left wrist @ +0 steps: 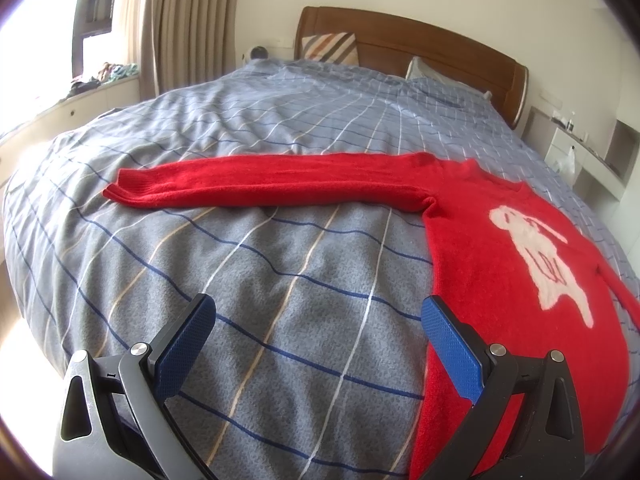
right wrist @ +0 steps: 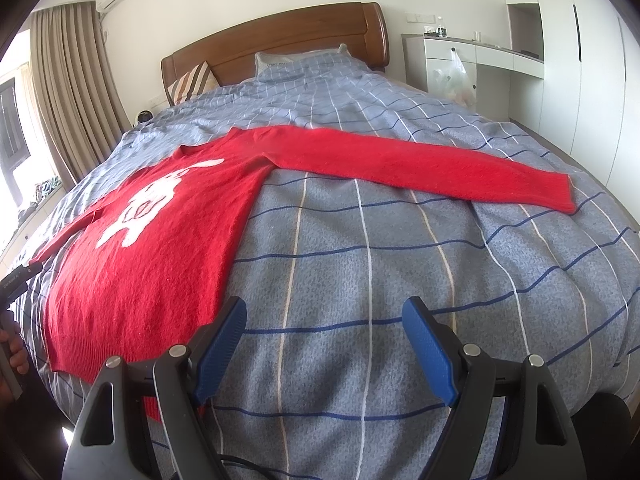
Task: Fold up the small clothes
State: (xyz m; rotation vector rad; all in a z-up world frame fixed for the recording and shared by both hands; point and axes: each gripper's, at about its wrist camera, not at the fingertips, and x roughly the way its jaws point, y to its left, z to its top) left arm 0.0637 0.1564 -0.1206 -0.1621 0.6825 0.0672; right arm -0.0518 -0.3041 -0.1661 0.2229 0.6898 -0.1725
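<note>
A red knitted sweater (left wrist: 500,264) with a white animal figure lies flat, front up, on the bed. In the left wrist view one sleeve (left wrist: 260,182) stretches out to the left. In the right wrist view the sweater (right wrist: 152,256) lies at the left and its other sleeve (right wrist: 420,164) stretches to the right. My left gripper (left wrist: 318,318) is open and empty, hovering above the duvet beside the sweater's left hem. My right gripper (right wrist: 324,320) is open and empty, hovering just right of the sweater's lower right corner.
The bed has a blue-grey checked duvet (left wrist: 240,280), a wooden headboard (right wrist: 280,36) and pillows (right wrist: 296,64). A white dresser with a plastic bag (right wrist: 456,76) stands at the right. Curtains (left wrist: 188,24) and a window ledge are at the left.
</note>
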